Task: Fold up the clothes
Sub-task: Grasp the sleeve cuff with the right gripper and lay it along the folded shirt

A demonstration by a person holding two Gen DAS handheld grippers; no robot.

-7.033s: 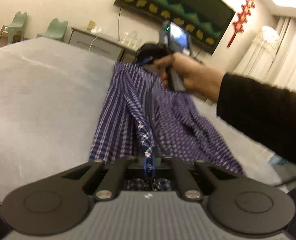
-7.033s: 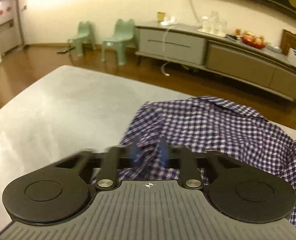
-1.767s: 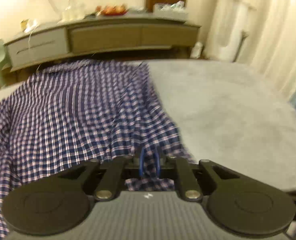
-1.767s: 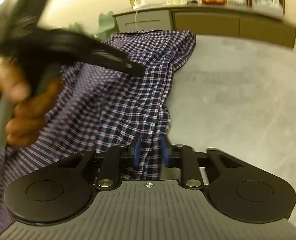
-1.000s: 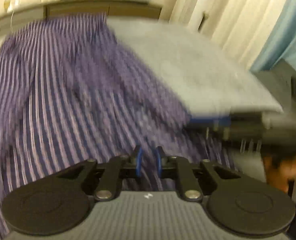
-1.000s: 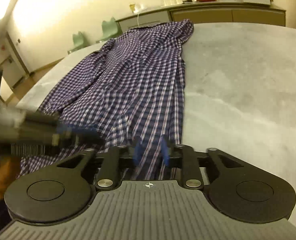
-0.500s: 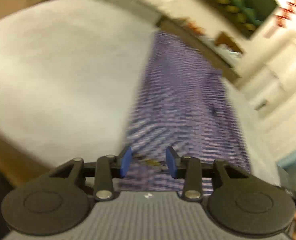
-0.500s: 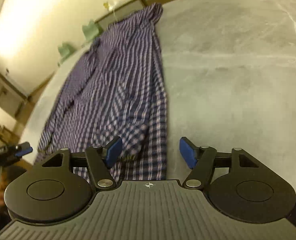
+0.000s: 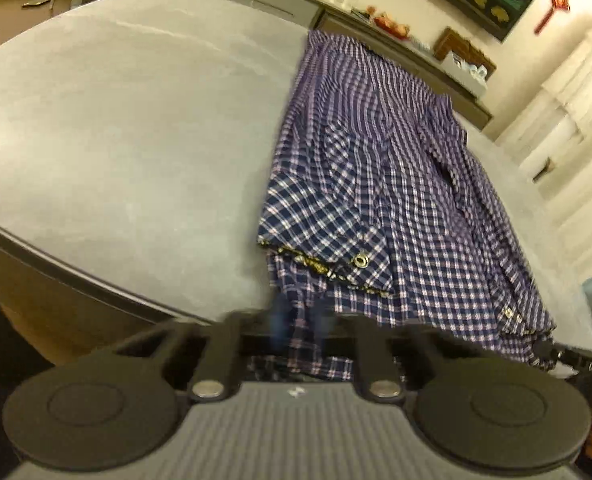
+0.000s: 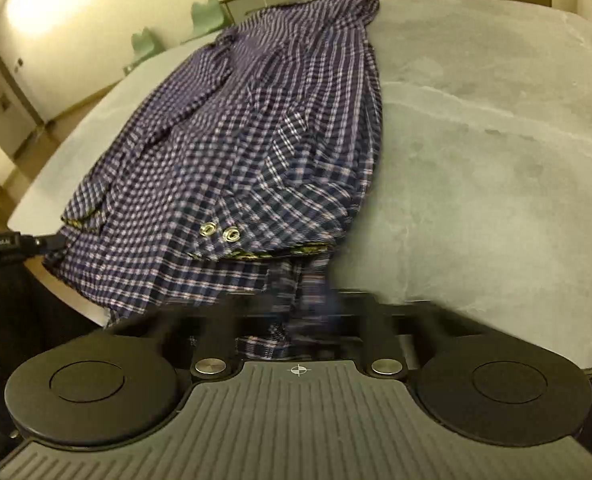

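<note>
Both the left gripper [image 9: 298, 322] and the right gripper [image 10: 302, 312] have just closed their fingers on the near hem of the checked shirt [image 9: 380, 184], which lies lengthwise on the grey table [image 9: 127, 128]. I would lift both corners evenly, then carry the hem toward the collar.
</note>
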